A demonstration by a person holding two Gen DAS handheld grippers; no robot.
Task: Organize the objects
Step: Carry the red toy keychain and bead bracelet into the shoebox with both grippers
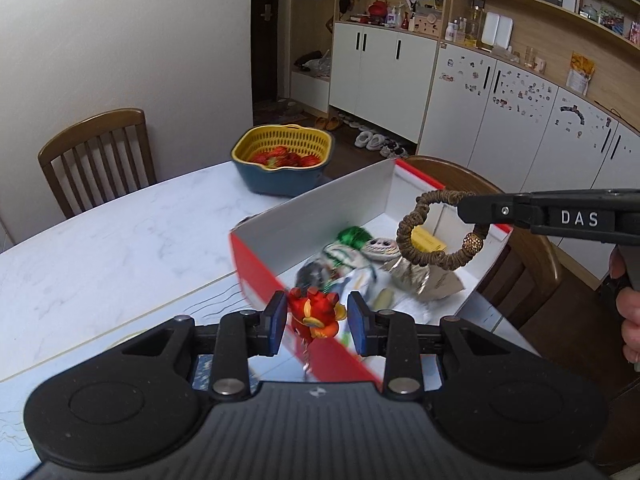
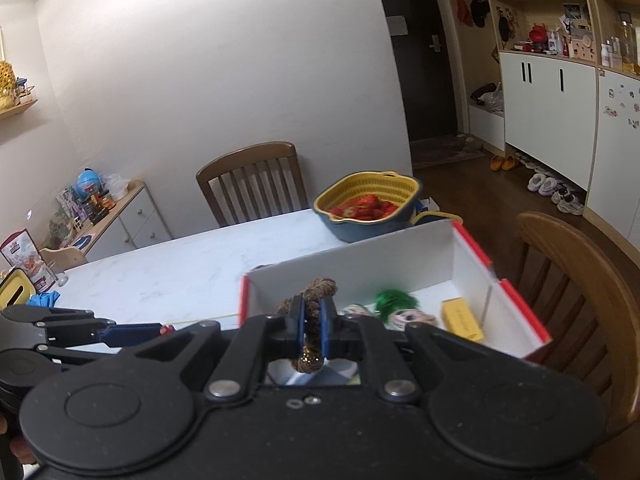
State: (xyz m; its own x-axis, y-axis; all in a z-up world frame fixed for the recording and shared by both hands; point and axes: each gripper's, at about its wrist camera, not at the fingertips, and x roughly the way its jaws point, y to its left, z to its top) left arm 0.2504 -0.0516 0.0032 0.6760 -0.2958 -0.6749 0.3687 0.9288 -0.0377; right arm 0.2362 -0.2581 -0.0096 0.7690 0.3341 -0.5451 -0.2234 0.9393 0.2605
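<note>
My left gripper [image 1: 316, 322] clamps a red toy [image 1: 314, 314]; my right gripper [image 2: 313, 330] pinches a braided ring [image 2: 316, 320] above the red-edged box [image 1: 256, 276]; only the right wrist view shows the side cabinet [image 2: 132, 216].

My left gripper [image 1: 317, 322] points down and forward, blue pads [image 1: 276, 320] clamped on a red figurine [image 1: 314, 314]. My right gripper [image 2: 313, 330] is pinched tight on a brown braided bracelet [image 2: 316, 300], hand [image 1: 630, 320] on the grip.
</note>
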